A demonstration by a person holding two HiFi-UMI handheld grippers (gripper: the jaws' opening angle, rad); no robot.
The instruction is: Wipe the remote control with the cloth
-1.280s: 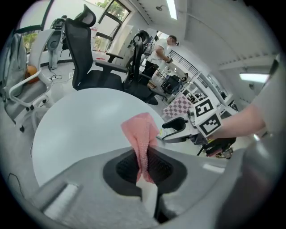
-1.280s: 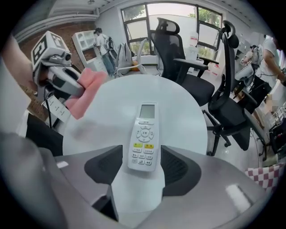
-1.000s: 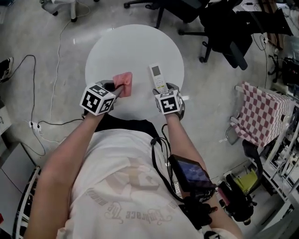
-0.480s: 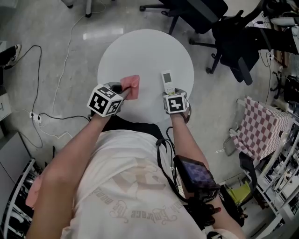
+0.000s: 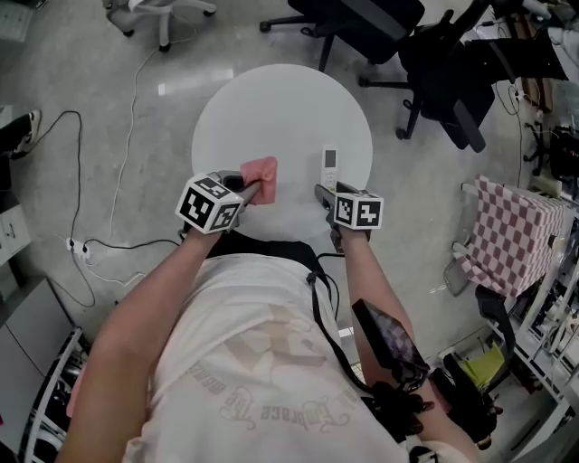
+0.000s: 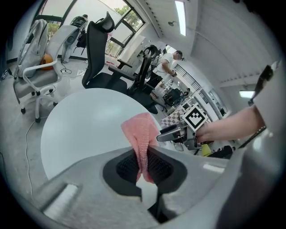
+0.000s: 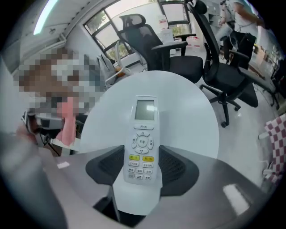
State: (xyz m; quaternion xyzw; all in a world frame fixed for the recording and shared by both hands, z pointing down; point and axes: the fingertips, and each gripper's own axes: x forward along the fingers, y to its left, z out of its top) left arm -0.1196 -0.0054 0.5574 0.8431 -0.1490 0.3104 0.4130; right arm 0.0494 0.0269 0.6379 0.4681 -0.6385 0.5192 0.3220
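A white remote control [image 5: 330,163] with a small screen and buttons lies between the jaws of my right gripper [image 5: 326,193], over the near right part of the round white table [image 5: 280,99]. In the right gripper view the remote [image 7: 142,143] points away, and both pads of the right gripper [image 7: 142,167] press on the sides of its lower end. My left gripper [image 5: 251,187] is shut on a pink cloth [image 5: 262,176], which it holds over the table's near left. The cloth [image 6: 142,134] rises in a fold from between the jaws of the left gripper [image 6: 144,163].
Black office chairs [image 5: 362,23] stand beyond the table, a white one [image 5: 158,11] at the far left. A red-checked cloth [image 5: 507,231] hangs at the right. Cables [image 5: 90,244] run over the floor at the left. The table's edge is close to my body.
My right gripper has rolled with the remote in it, and the remote now points straight away and looks narrower. The left gripper and the cloth have stayed put.
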